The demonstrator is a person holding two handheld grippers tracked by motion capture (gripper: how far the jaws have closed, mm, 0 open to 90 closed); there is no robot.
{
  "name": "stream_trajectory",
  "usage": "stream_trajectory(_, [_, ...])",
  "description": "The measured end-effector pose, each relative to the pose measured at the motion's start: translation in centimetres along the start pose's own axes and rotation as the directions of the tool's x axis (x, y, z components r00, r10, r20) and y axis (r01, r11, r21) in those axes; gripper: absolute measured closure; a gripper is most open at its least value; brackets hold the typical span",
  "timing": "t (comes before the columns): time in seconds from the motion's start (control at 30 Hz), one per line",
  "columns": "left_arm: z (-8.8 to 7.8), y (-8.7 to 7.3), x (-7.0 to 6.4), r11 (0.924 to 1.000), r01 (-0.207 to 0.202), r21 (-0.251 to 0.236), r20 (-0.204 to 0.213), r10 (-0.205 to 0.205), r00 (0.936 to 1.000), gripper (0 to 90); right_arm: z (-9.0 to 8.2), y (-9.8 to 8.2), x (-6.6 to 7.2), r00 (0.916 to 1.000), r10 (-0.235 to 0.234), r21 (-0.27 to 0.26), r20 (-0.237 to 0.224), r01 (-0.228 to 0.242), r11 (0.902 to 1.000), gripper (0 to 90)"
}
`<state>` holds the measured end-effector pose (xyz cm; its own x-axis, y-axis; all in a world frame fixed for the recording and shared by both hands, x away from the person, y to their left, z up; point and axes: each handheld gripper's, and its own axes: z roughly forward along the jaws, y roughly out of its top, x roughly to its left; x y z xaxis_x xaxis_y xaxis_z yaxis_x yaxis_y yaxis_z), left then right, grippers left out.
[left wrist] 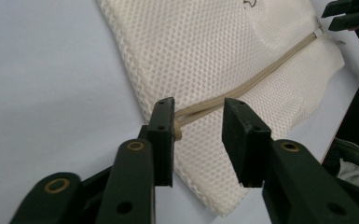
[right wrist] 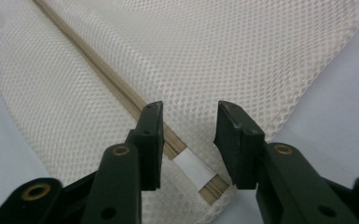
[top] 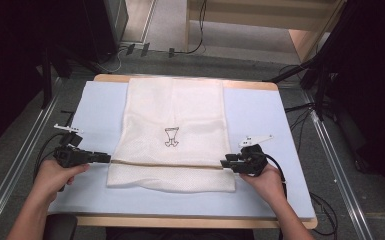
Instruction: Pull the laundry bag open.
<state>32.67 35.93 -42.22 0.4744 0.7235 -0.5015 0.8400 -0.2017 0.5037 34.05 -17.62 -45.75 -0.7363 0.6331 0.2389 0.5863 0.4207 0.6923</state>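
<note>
- Nearest the lens, my left gripper (left wrist: 198, 140) stands with its jaws spread, pinching nothing; the tan zipper band (left wrist: 224, 100) of the mesh laundry bag (top: 172, 135) ends just at the inner face of one jaw.
- Right gripper (right wrist: 189, 142), likewise spread: its jaws straddle the white tab (right wrist: 193, 170) at the other end of the zipper band without pressing on it.
- From the high view, I see the bag flat on the pale blue mat (top: 275, 120), lengthwise away from me. Its near portion looks folded over along the zipper line, with the left gripper (top: 105, 158) and right gripper (top: 225, 163) at either end of that line.
- A small black printed emblem (top: 171, 137) marks the middle of the bag.
- Step in hand, as I judge it: the fold has been laid and both grippers have let go.
- To do it well, I would draw both grippers straight outward, level and together, so that no jaw snags the open mesh or drags the zipper end.
- I would also check that the folded edge lies parallel to the zipper band before any further fold; the near right corner looks slightly uneven.
</note>
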Motion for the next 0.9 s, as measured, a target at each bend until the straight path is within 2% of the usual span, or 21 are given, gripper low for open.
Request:
stream_trajectory(0.17, [0.0, 0.4, -0.7, 0.9969, -0.063, -0.048, -0.025, 0.062, 0.9978, 51.6, -0.2, 0.1, -0.1, 1.0000, 0.002, -0.015, 0.008, -0.002, 0.9999, 56.4])
stream_trajectory(0.23, [0.1, 0.5, -0.9, 0.9950, -0.074, -0.067, -0.032, 0.072, 0.9969, 47.1, -0.3, 0.2, -0.1, 0.9999, 0.003, -0.020, 0.010, -0.002, 0.9998, 55.6])
stream_trajectory(0.43, [0.4, 0.7, -1.3, 0.9905, -0.107, -0.086, -0.061, 0.102, 0.9929, 40.3, -0.5, 0.2, -0.2, 0.9998, 0.009, -0.033, 0.019, -0.009, 0.9994, 53.5])
stream_trajectory(0.8, [0.3, 1.3, -1.0, 0.9826, -0.130, -0.132, -0.116, 0.115, 0.9865, 36.6, -1.3, -0.1, -1.3, 0.9984, 0.033, -0.069, 0.045, -0.030, 0.9972, 48.3])
stream_trajectory(0.9, [0.4, 1.5, -0.7, 0.9817, -0.132, -0.138, -0.103, 0.118, 0.9877, 36.2, -1.6, -0.2, -1.6, 0.9972, 0.048, -0.077, 0.058, -0.043, 0.9961, 47.3])
